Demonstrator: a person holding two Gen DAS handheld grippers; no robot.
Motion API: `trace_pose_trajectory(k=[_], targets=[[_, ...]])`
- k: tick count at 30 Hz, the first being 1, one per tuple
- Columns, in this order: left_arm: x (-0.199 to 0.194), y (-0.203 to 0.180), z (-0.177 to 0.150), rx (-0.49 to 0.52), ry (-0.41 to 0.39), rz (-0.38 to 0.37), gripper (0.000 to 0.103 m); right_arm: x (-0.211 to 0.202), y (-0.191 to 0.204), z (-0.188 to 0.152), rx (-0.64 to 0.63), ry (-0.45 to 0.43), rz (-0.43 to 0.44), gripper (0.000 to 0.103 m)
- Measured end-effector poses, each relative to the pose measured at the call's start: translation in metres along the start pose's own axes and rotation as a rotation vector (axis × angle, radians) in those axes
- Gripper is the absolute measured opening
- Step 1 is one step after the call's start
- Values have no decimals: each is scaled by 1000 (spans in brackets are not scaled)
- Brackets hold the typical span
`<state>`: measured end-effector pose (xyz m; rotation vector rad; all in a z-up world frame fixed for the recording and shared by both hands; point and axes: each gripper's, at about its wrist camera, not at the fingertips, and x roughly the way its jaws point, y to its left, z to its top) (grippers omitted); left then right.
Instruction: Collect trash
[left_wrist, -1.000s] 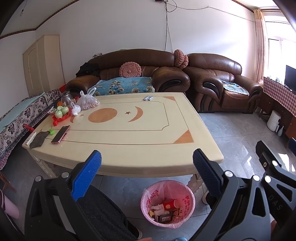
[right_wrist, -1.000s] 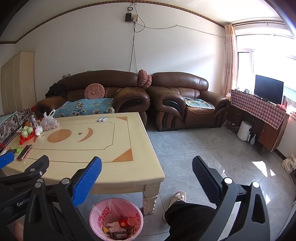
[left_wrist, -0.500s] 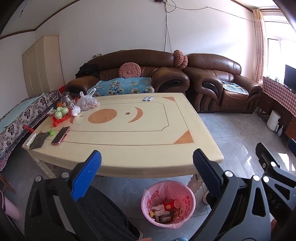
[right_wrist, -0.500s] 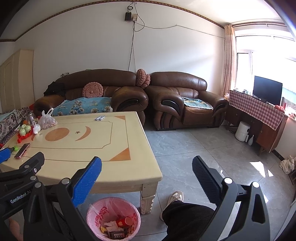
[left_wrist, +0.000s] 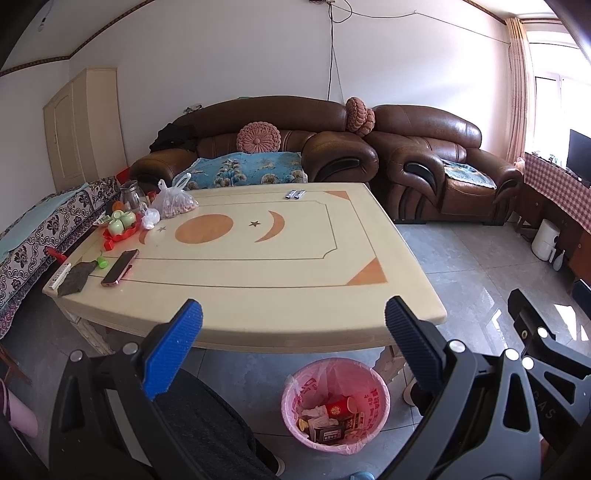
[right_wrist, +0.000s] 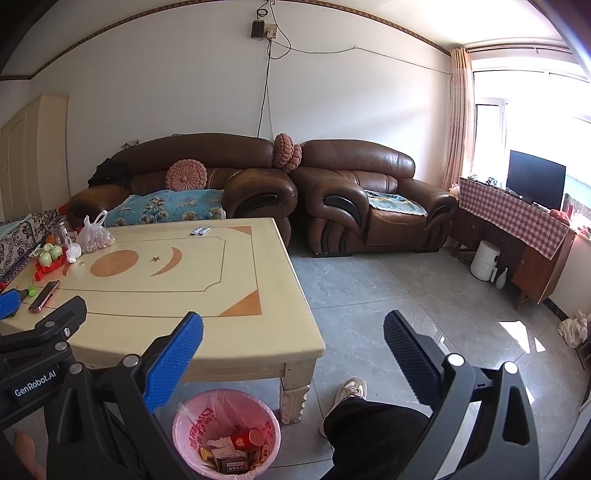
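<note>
A pink-lined trash bin (left_wrist: 335, 402) stands on the floor by the table's near edge, holding a red cup, wrappers and small boxes; it also shows in the right wrist view (right_wrist: 226, 432). My left gripper (left_wrist: 293, 332) is open and empty, held above the bin and the near table edge. My right gripper (right_wrist: 293, 345) is open and empty, to the right, over the table corner and floor. The cream table (left_wrist: 258, 280) carries two small wrappers (left_wrist: 296, 194) at its far edge.
At the table's left end are a phone (left_wrist: 120, 266), a dark cloth (left_wrist: 74, 277), a red tray of green cups (left_wrist: 122, 225) and a plastic bag (left_wrist: 173, 201). Brown sofas (right_wrist: 362, 192) stand behind. My knee and shoe (right_wrist: 349, 391) are beside the table leg.
Both grippers stay open and empty. The right wrist view has shifted slightly, the room sliding left; the left view is almost unchanged.
</note>
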<state>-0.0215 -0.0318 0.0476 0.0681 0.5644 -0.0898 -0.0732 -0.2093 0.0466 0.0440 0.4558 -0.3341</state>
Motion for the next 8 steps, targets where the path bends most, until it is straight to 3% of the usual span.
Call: trace_pose_trajectory(k=[8], targets=[[-1, -3, -2, 15, -6, 5, 97, -4, 1, 2, -1, -9, 1, 96]])
